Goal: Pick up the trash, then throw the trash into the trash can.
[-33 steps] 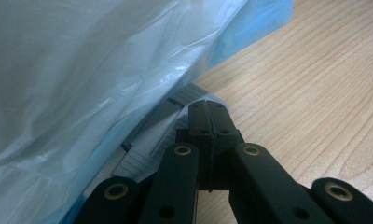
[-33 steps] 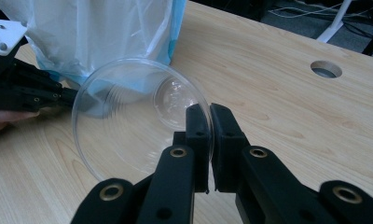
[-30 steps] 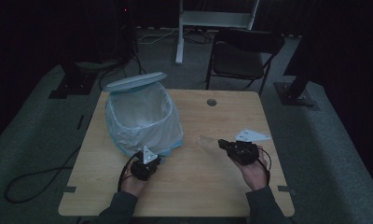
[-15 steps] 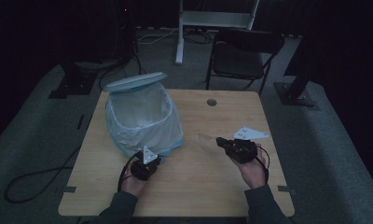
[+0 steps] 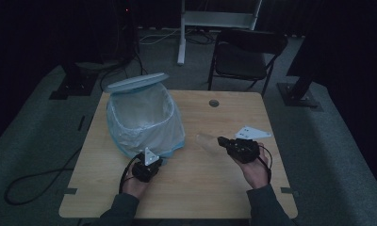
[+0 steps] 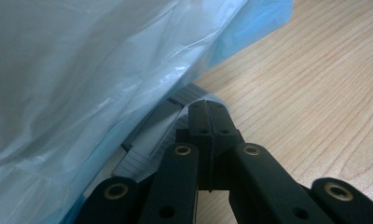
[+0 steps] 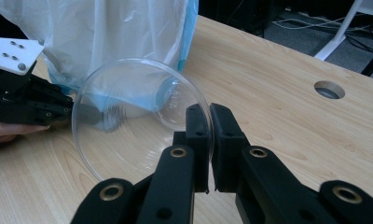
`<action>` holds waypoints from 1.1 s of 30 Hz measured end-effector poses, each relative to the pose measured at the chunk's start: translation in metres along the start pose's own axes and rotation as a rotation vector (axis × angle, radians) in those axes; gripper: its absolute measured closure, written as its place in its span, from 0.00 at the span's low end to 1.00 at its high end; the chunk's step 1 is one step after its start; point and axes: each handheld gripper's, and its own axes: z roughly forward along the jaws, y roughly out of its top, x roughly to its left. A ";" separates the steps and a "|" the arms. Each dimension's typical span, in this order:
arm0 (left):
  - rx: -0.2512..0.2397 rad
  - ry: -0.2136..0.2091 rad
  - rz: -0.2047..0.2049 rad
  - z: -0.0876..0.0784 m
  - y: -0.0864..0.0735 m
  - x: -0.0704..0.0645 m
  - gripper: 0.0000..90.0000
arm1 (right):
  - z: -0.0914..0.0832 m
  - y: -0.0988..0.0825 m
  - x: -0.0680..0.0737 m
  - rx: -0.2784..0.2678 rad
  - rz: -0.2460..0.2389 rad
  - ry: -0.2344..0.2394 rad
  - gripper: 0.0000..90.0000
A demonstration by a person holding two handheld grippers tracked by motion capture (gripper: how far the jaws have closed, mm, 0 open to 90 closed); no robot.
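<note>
Cup (image 7: pixel 138 116) (clear plastic) clamped in right jaws beside bin (image 5: pixel 144 120).

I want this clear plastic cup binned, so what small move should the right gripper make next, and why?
Probably lift the clear plastic cup up toward the bin's open mouth. The right gripper is clamped on its rim, but it sits low beside the bag-lined bin.

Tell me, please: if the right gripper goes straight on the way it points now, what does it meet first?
Probably the bin bag. The right gripper is shut on the rim of a clear plastic cup, which would arrive first. The left gripper sits just beside that line; depth is unclear.
</note>
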 end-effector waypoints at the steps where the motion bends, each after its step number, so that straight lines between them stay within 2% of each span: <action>1: -0.001 0.000 0.000 0.000 0.000 0.000 1.00 | 0.000 0.001 0.000 -0.001 0.000 0.001 0.96; 17: -0.004 0.000 0.000 0.000 0.000 0.000 1.00 | -0.002 0.006 0.000 -0.010 -0.006 -0.002 0.96; 33: -0.006 0.000 0.001 0.000 -0.001 0.000 1.00 | -0.011 0.033 0.003 -0.076 -0.036 -0.009 0.96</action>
